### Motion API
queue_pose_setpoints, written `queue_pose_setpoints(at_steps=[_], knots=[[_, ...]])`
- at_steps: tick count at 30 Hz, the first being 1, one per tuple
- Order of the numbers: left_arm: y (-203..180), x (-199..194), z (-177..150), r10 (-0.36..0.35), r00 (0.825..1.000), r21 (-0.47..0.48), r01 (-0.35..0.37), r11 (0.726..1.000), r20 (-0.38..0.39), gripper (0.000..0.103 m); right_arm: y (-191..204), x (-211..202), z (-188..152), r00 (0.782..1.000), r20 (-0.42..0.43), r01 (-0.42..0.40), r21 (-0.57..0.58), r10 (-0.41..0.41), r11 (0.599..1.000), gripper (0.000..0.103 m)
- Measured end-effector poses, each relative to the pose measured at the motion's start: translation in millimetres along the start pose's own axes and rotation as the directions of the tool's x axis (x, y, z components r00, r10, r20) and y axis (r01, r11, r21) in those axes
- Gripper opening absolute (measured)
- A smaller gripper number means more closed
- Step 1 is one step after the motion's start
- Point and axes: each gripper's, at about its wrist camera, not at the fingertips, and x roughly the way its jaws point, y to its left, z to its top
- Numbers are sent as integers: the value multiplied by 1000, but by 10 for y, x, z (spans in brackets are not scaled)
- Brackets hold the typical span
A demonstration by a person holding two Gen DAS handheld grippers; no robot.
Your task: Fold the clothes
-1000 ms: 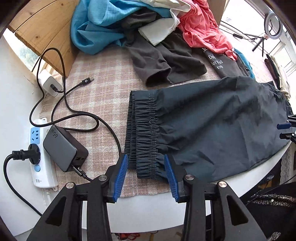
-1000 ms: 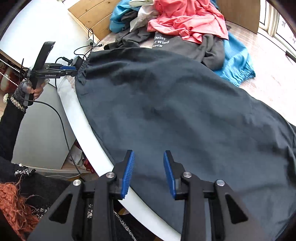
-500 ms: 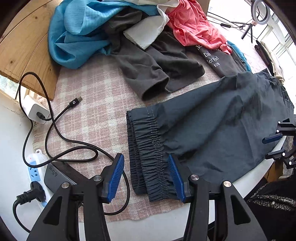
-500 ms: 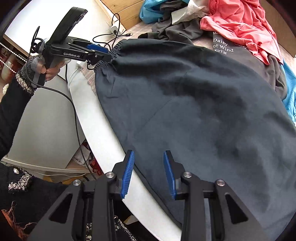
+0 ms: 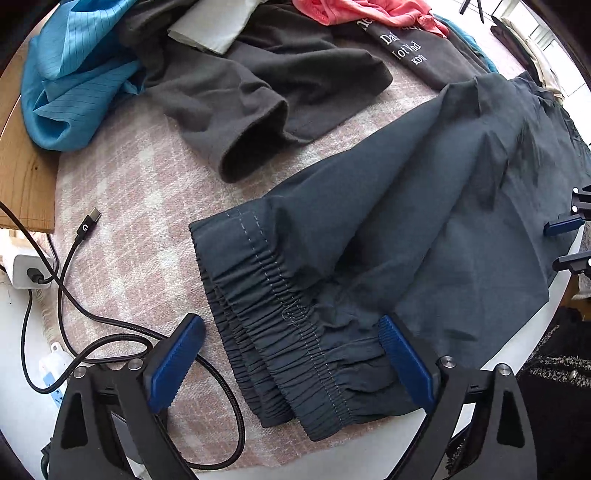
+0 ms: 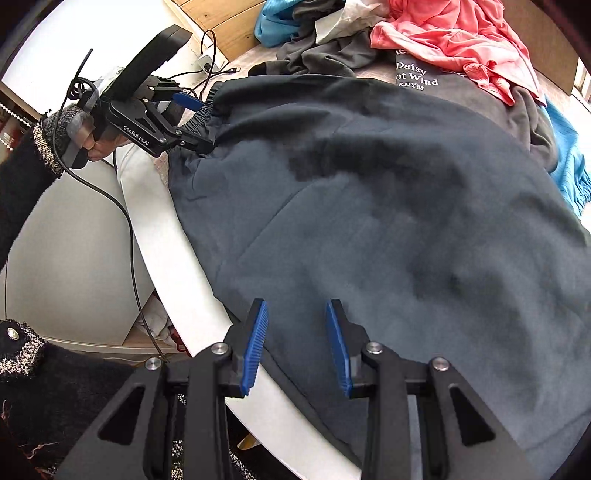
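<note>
My dark shorts lie lengthwise along the tabletop edge, elastic waistband between my spread left hand-held gripper; right hand-held gripper spread too.

Left gripper and right gripper both gape wide.

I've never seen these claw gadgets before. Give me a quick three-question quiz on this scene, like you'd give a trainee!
1. True or false: the right claw is clamped shut on the navy garment.
2. Which item lies uppermost among the clothes behind it? A) coral top B) yellow towel C) green sock
3. Fill in: the left claw straddles the navy garment's elastic ___.

Key: 1 false, its fingers stand apart; 2 A; 3 waistband.
</note>
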Motion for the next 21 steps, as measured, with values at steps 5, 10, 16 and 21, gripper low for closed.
queue_pose_setpoints(at_steps=[5, 10, 16, 21], knots=[[240, -88, -75, -67, 998, -78, 68, 995, 17, 26, -19, 10, -15, 1000, 8, -23, 7, 23, 1000, 33], [162, -58, -90, -32, 999, -43, 33, 999, 28, 25, 27, 9, 53, 1000, 18, -22, -11, 23, 1000, 35], [171, -89, -121, -43, 998, -56, 46, 997, 47, 16, 111, -6, 129, 999, 32, -15, -29, 16, 999, 35], [158, -238, -125, -39, 996, -50, 43, 998, 79, 12, 102, -13, 167, 998, 56, -28, -7, 28, 1000, 35]])
